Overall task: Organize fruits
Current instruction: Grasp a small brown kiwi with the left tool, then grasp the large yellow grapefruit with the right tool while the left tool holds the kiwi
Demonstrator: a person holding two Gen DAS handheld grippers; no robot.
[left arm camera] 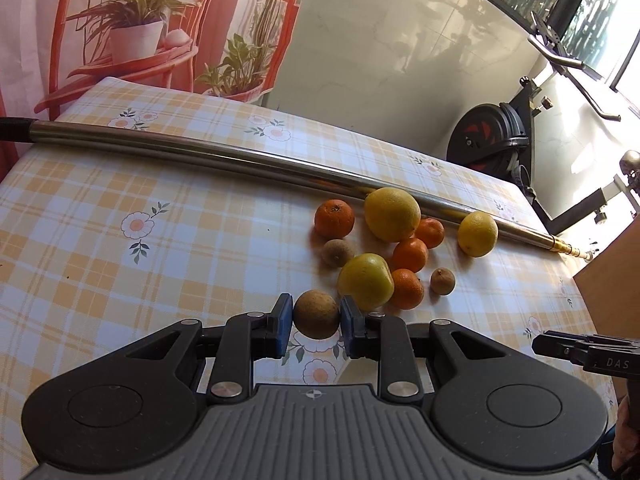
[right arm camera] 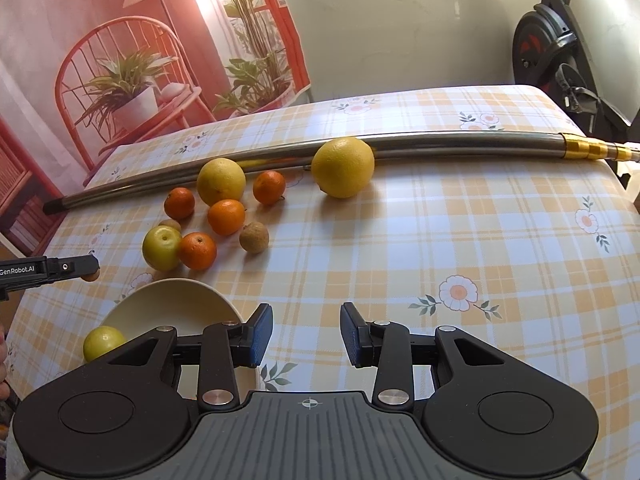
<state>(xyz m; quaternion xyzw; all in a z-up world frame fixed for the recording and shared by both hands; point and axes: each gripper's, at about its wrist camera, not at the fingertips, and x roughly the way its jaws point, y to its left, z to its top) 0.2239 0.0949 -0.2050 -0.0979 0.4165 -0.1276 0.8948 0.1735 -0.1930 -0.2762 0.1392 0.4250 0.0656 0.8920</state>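
The bowl (right arm camera: 176, 300), lower left, holds one green apple (right arm camera: 103, 342). Left gripper (left arm camera: 316, 314) clamps a brown fruit (left arm camera: 316, 314); right gripper (right arm camera: 306, 330) is parted, holding nothing. A metal pole (right arm camera: 440, 140) lies behind the fruit.

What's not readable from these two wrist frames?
- Bowl: right wrist view only; near half hidden by the right gripper, so its full contents can't be told beyond one green fruit.
- Brown fruit held by the left gripper: whether it rests on the table is unclear.
- Steel pole: left end cut off by the left wrist view's edge.
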